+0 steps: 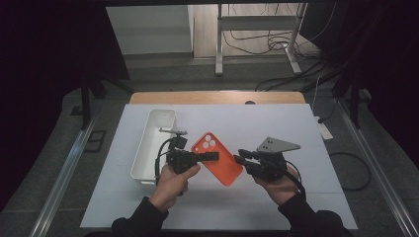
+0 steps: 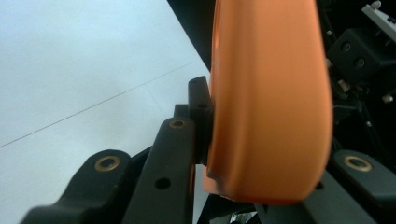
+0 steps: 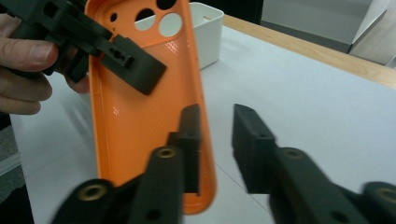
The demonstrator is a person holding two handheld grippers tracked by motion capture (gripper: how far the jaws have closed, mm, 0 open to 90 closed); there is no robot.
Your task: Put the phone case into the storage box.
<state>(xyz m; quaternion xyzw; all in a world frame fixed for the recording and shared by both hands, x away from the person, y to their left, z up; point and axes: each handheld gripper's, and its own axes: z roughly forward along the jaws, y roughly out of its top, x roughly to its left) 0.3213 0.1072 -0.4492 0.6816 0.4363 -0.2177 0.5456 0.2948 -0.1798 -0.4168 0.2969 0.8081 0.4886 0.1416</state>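
While the left gripper (image 1: 210, 157) clamps one long edge of the orange phone case (image 1: 217, 159), holding it off the white table (image 1: 276, 123) just beside the white bin (image 1: 153, 143), the right gripper (image 1: 240, 159) sits at the case's opposite edge with its jaws parted and nothing pressed between them. In the right gripper view one jaw overlaps the case's lower end and the other stands clear. The case's long axis runs diagonally away from the bin, camera holes nearest it. The left hand (image 1: 173, 181) alone appears to carry the case.
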